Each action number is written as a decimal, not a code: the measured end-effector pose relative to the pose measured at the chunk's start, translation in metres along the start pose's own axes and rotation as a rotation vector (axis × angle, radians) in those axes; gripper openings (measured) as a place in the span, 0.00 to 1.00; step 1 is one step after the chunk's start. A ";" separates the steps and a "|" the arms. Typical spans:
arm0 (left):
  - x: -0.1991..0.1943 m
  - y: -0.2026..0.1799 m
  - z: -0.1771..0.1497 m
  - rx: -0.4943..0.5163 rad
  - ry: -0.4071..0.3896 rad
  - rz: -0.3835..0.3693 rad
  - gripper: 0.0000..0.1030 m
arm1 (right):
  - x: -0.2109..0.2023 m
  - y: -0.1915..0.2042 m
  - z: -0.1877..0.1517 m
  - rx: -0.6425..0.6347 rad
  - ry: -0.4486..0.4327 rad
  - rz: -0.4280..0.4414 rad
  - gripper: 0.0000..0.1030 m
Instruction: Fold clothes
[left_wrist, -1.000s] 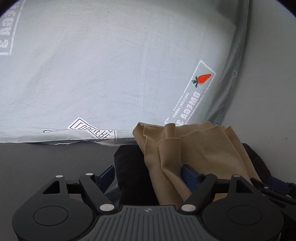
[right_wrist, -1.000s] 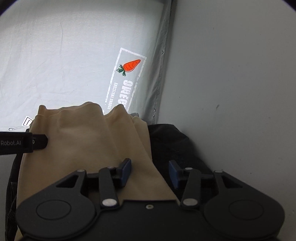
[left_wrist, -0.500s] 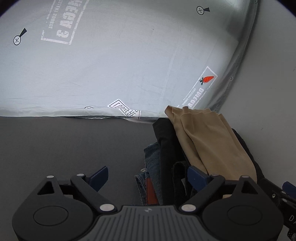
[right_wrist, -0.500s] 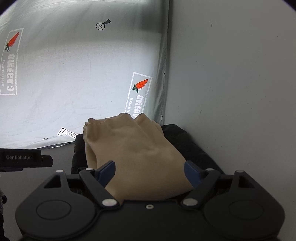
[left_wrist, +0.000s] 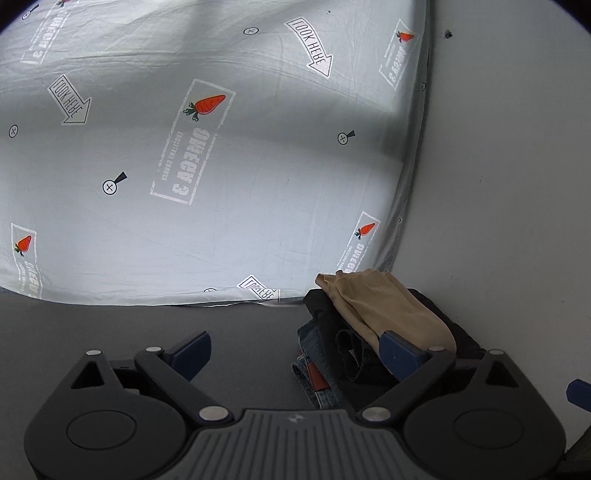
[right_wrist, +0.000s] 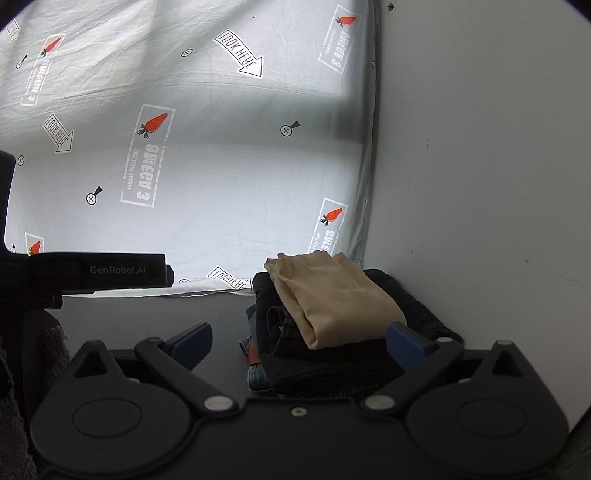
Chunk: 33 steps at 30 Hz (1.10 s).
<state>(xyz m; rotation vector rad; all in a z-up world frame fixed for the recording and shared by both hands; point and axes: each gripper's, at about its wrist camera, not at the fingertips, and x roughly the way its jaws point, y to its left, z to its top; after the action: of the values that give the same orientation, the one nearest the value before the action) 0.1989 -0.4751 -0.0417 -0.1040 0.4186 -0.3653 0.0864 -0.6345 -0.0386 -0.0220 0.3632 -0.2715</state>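
So the biggest thing in shot is the bed sheet (left_wrist: 258, 166), pale grey with carrot stamps and "look here" arrows all over it, running up against a plain wall (right_wrist: 480, 166) on the right. In front of it there's a dark grey surface (left_wrist: 184, 321), and sitting in the corner of that, tight to the wall, is the pile of clothes (right_wrist: 332, 332): a black garment (right_wrist: 332, 373) in the middle, some denim (left_wrist: 321, 391) with a reddish label poking out underneath, and a tan top (right_wrist: 332, 299) lying folded into a neat packet on top. The tan one is looking done to me, edges tucked, nothing dangling. The left claw (left_wrist: 295, 350) is hanging spread wide with nothing in it, off to the left of the pile, and the right claw (right_wrist: 299, 339) is gaping wide too, empty, framing the stack without touching it. My read: this fits either just letting go of a stacked piece or sizing up the pile to pull one off, can't call it from here. If there's more laundry to fold, I'm not seeing it in either view.
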 end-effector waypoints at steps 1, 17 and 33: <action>-0.021 0.005 0.000 0.014 -0.008 0.002 0.95 | -0.015 0.005 -0.003 0.017 -0.002 -0.003 0.99; -0.246 0.132 -0.009 -0.008 0.029 0.175 1.00 | -0.167 0.115 -0.025 0.007 0.030 0.163 0.99; -0.370 0.234 -0.063 0.011 0.156 0.312 1.00 | -0.255 0.233 -0.040 0.025 0.143 0.237 0.99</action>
<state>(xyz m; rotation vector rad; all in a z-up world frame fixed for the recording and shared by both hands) -0.0661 -0.1229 0.0004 0.0020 0.5779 -0.0680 -0.0964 -0.3416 -0.0033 0.0655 0.4999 -0.0428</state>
